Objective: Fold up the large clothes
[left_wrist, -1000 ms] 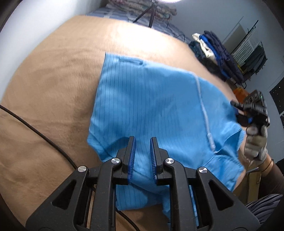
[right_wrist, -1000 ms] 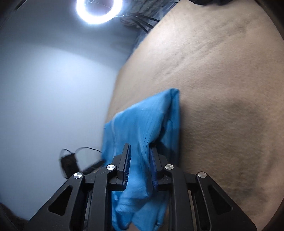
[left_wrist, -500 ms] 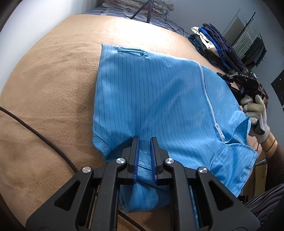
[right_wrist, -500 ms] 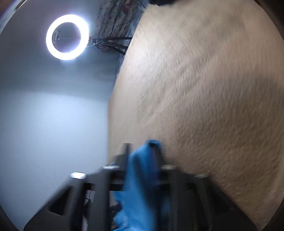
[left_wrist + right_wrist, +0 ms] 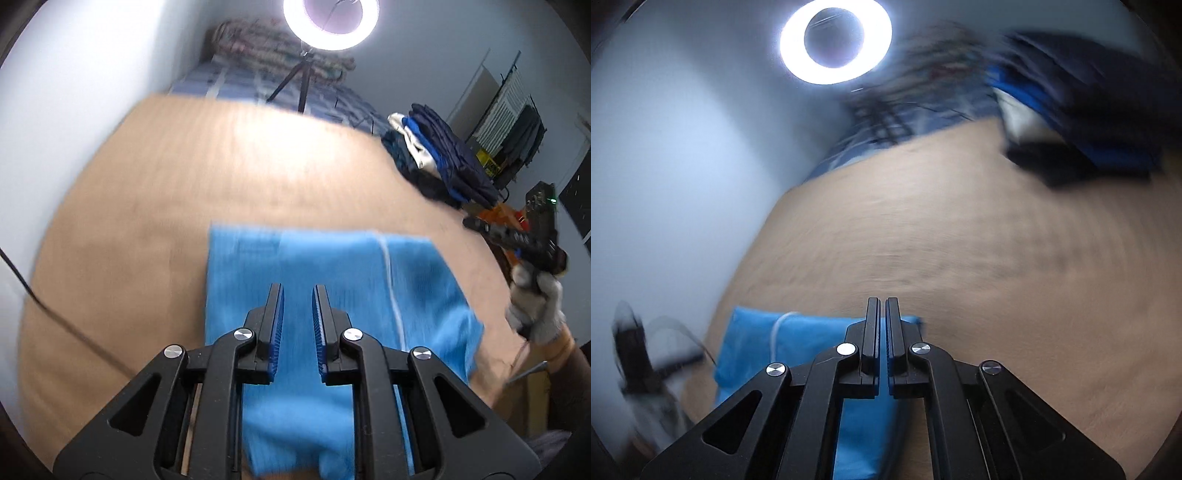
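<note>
A tan blanket is spread as folding surface; above the blue garment, the left gripper is held parted and empty; the right gripper is closed, seemingly on nothing.

Count: one blue garment, two grippers (left, right), one ring light, one clothes pile, one black cable.

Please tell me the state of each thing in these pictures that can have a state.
blue garment: folded, lying flat on the tan blanket.
left gripper: open, holding nothing.
right gripper: shut, empty.
ring light: switched on.
dark clothes: piled at the far edge.
</note>
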Motion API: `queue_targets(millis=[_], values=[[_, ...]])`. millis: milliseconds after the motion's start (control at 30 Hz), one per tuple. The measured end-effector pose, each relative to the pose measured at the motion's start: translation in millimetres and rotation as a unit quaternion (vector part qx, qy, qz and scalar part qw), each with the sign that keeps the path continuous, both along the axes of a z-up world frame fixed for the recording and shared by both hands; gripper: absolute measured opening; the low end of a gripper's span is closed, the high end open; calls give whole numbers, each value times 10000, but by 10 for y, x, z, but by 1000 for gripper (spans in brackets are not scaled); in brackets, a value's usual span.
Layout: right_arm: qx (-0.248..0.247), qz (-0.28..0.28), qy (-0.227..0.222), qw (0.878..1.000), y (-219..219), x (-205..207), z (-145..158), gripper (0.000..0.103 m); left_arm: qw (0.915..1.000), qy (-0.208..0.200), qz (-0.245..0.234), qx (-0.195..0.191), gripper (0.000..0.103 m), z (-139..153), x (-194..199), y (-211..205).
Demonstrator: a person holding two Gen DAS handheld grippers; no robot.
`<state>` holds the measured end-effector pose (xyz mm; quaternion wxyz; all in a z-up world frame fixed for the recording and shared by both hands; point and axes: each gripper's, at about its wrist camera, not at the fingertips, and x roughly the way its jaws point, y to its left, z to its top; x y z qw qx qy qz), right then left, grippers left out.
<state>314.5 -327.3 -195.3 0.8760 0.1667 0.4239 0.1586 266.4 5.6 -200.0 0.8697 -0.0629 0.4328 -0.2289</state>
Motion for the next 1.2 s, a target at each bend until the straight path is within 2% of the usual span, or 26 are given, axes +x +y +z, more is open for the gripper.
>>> queue_targets(millis=[100,133,200,400,467,500,600,733,867,933,1000,1067,1133,1200], values=[[-359,667,58,9971,453,74,9,2,9994,-49,-87,338,14,-28,287,-217],[-557,862,90,9947,577,73,-29,2,9986,12,-96,528,14,-114,414,-297],[-934,1142,220,9888,792,17,-159,2,9976,222,-95,648,14,-289,584,-370],[-1474,1353,614,9779,979,71,-556,2,9950,447,-105,884,14,-742,744,-511],[-1571,1362,682,9758,963,69,-710,2,9946,391,-166,944,15,-833,746,-521],[-1562,1385,710,9754,958,68,-763,1,9947,403,-175,934,15,-832,749,-516],[-1697,1313,739,9739,958,24,-612,1,9951,470,-121,856,15,-675,695,-438],[-1442,1332,463,9795,777,-278,-345,2,9975,98,-413,557,15,-278,303,-239],[-641,1651,142,9841,651,-829,-32,2,9968,15,-757,250,15,-84,-317,-39],[-235,2051,138,9784,685,-1091,37,2,9954,133,-931,187,15,-123,-584,18],[-91,2447,270,9692,817,-1289,23,2,9940,349,-1027,160,15,-233,-806,74],[-145,2738,365,9610,953,-1415,-40,2,9930,519,-1047,181,15,-362,-957,105],[-245,2985,469,9530,1118,-1530,-132,2,9933,503,-1000,274,15,-406,-1009,96],[-283,3123,640,9474,1286,-1571,-261,2,9947,504,-893,123,15,-422,-998,118]])
